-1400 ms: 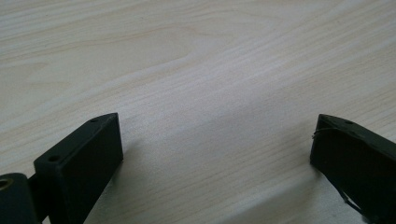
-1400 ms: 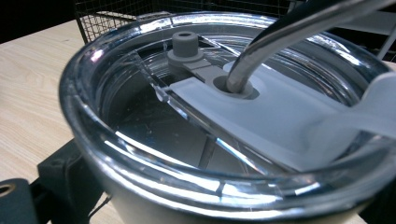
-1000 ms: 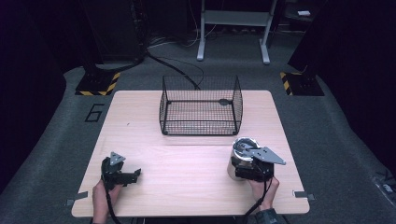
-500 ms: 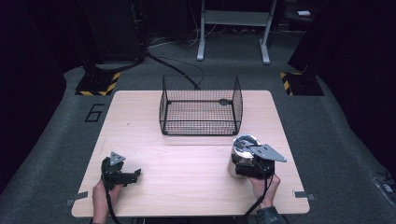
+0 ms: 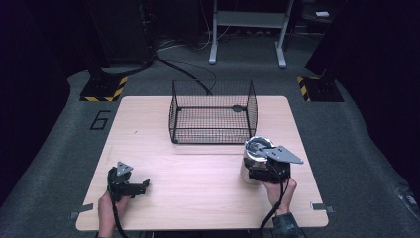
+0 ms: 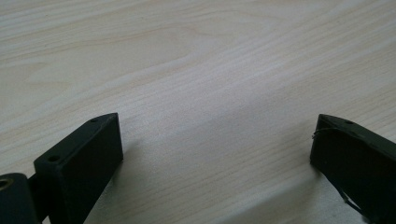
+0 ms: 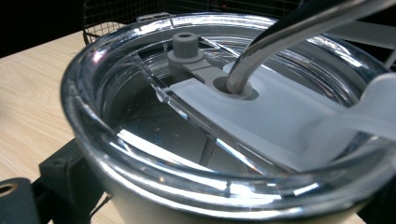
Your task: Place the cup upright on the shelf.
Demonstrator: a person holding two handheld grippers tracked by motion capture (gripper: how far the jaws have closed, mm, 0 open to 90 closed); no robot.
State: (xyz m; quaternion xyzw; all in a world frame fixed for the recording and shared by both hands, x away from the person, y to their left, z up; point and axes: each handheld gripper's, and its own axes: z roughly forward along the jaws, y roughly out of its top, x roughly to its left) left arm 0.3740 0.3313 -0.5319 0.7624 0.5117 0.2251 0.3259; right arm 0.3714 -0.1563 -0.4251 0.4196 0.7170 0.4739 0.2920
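My right gripper (image 5: 265,168) is clamped around the body of a steel tumbler (image 5: 253,158), which stands at about four o'clock on the wooden table (image 5: 198,173), just in front of the near right corner of the wire basket (image 5: 213,113). In the right gripper view the tumbler's clear lid (image 7: 140,140) sits directly above my jaws, with a metal straw (image 7: 299,32) pushed through a white slider (image 7: 280,121) and a small grey plug (image 7: 185,46) beside it.

I judge this cup stiff and fairly heavy for its size, with smooth metal walls that will slip if I squeeze lightly. The lid looks like hard plastic and only pressed on, so I would not lift by it, nor by the straw, which would swing or pull out. The wall below the lid, where I have it, is the right place: low enough to keep it upright, since I cannot tell whether there is liquid inside.

My left gripper (image 5: 130,186) rests at about seven o'clock, jaws wide apart over bare wood with nothing between them, well apart from the tumbler.
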